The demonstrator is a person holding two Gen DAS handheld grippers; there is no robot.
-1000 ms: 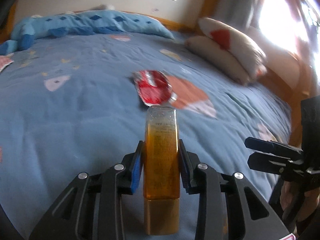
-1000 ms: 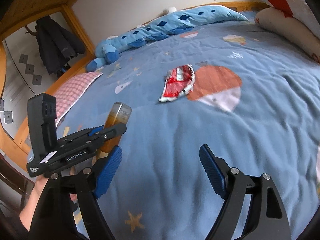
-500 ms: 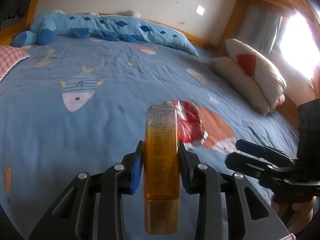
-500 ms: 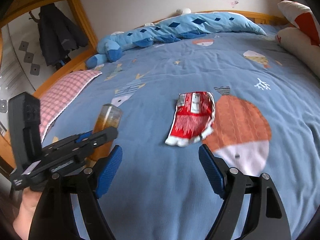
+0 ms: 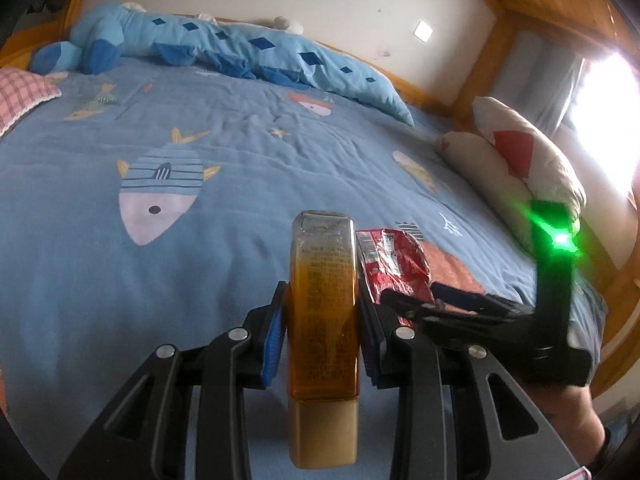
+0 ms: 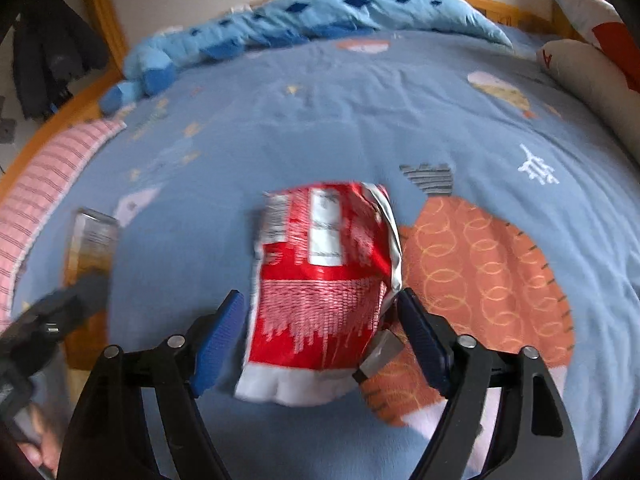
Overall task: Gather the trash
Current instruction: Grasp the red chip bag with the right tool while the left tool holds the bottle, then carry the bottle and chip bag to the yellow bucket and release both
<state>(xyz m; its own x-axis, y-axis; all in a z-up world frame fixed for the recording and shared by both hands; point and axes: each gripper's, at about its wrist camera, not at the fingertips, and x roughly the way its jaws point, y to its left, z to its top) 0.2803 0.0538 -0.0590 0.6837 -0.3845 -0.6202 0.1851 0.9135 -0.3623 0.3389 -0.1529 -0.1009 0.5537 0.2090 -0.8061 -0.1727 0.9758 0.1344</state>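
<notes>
My left gripper (image 5: 322, 322) is shut on an amber plastic bottle (image 5: 323, 308), held upright above the blue bedspread; the bottle also shows at the left of the right wrist view (image 6: 90, 248). A crumpled red and white snack wrapper (image 6: 324, 280) lies flat on the bedspread. My right gripper (image 6: 320, 328) is open, with one blue pad on either side of the wrapper's near half. In the left wrist view the wrapper (image 5: 394, 262) lies just right of the bottle, partly hidden behind the right gripper's fingers (image 5: 460, 300).
The blue bedspread (image 5: 120, 264) has fish prints. A long blue plush (image 5: 240, 48) lies along the far wall. White and red pillows (image 5: 516, 160) sit at the right, a pink checked cushion (image 6: 44, 184) at the left. A wooden bed frame (image 6: 92, 12) surrounds the mattress.
My right gripper has moved forward and down to the wrapper, so that its open pads now flank it. My left gripper still holds the bottle and has shifted closer to the wrapper.
</notes>
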